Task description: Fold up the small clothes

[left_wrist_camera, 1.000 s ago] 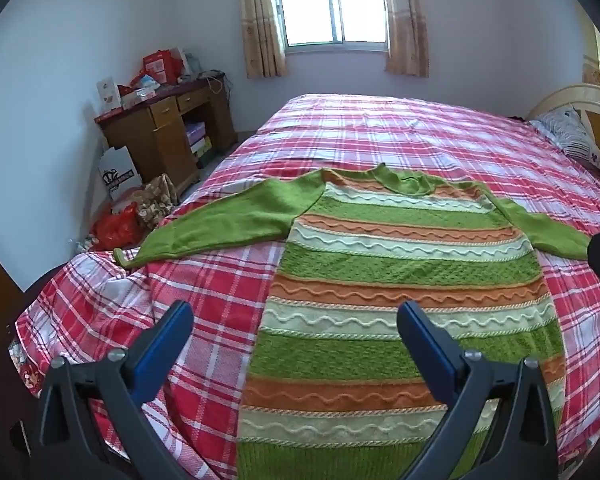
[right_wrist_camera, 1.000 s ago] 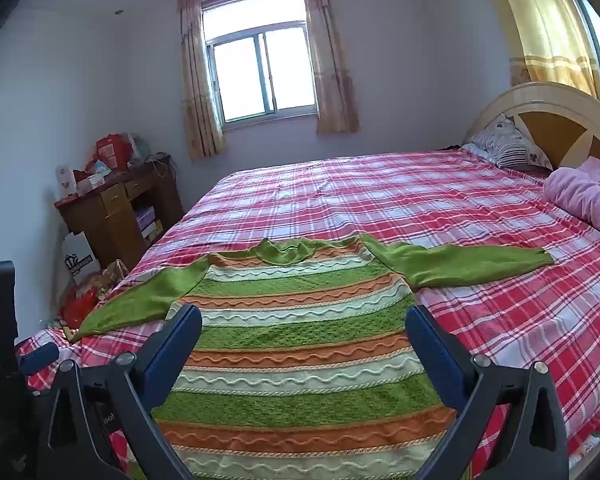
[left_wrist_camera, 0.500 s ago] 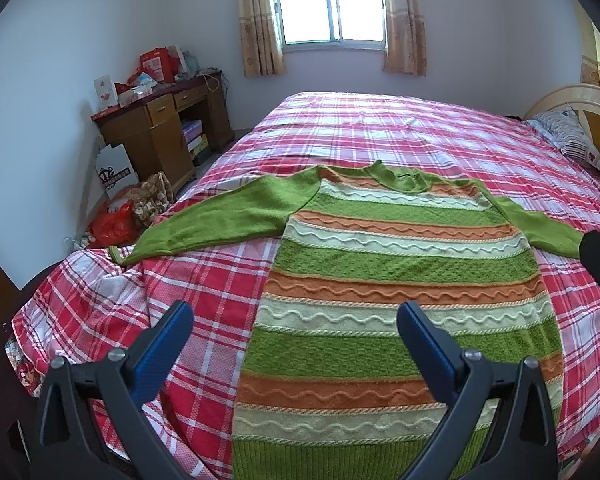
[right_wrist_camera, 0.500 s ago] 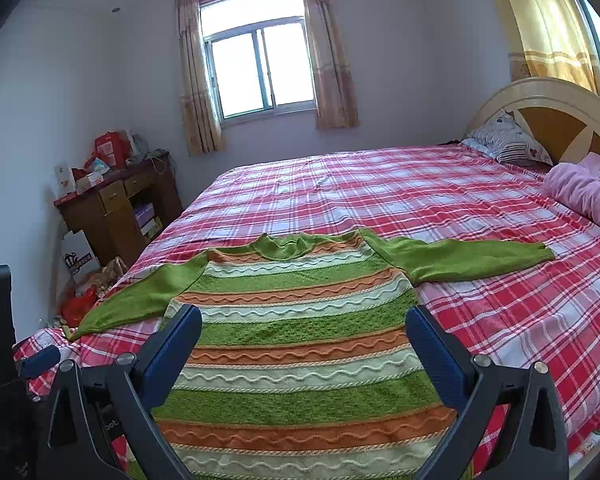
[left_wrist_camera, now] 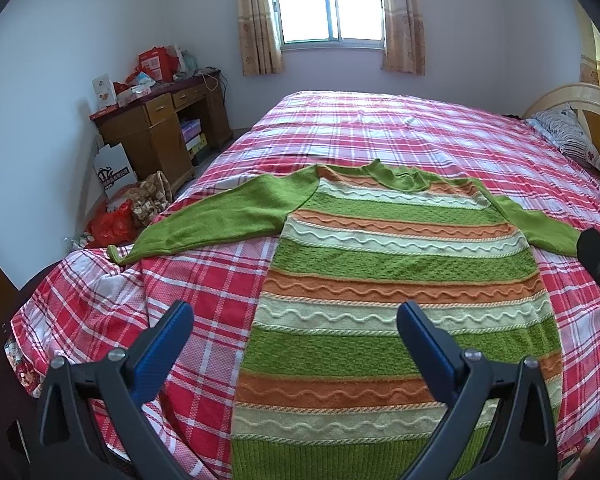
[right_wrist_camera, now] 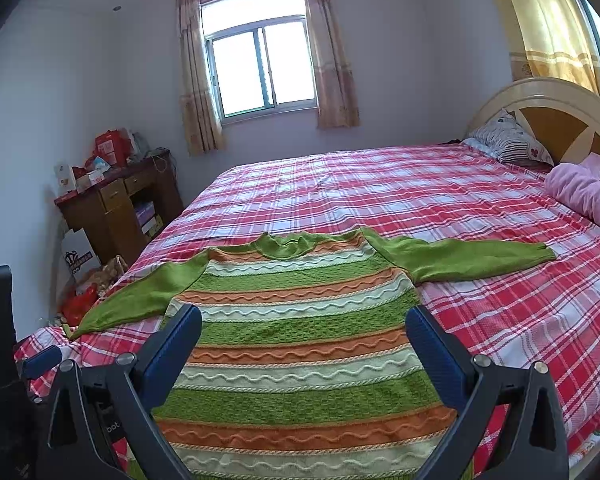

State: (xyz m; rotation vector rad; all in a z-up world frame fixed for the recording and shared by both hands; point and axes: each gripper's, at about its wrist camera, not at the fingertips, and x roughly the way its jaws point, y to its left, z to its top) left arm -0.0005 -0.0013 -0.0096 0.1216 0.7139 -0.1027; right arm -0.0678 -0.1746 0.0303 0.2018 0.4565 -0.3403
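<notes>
A green, orange and cream striped knit sweater [left_wrist_camera: 396, 264] lies flat on the red plaid bed [left_wrist_camera: 380, 120], both green sleeves spread out sideways and its hem nearest me. It also shows in the right wrist view [right_wrist_camera: 296, 328]. My left gripper [left_wrist_camera: 294, 320] is open and empty, held above the sweater's lower left part. My right gripper [right_wrist_camera: 303, 330] is open and empty, held above the sweater's lower body. Neither touches the cloth.
A wooden desk [left_wrist_camera: 156, 136] with boxes stands left of the bed, with bags [left_wrist_camera: 116, 224] on the floor beside it. A pillow [right_wrist_camera: 508, 144], a pink blanket [right_wrist_camera: 584, 196] and the headboard [right_wrist_camera: 552, 116] are at the right. A window [left_wrist_camera: 330, 0] is on the far wall.
Both views have pulled back and tilted up slightly, so the sweater sits a little lower and farther in frame. The sweater has not moved and both grippers stay open.
</notes>
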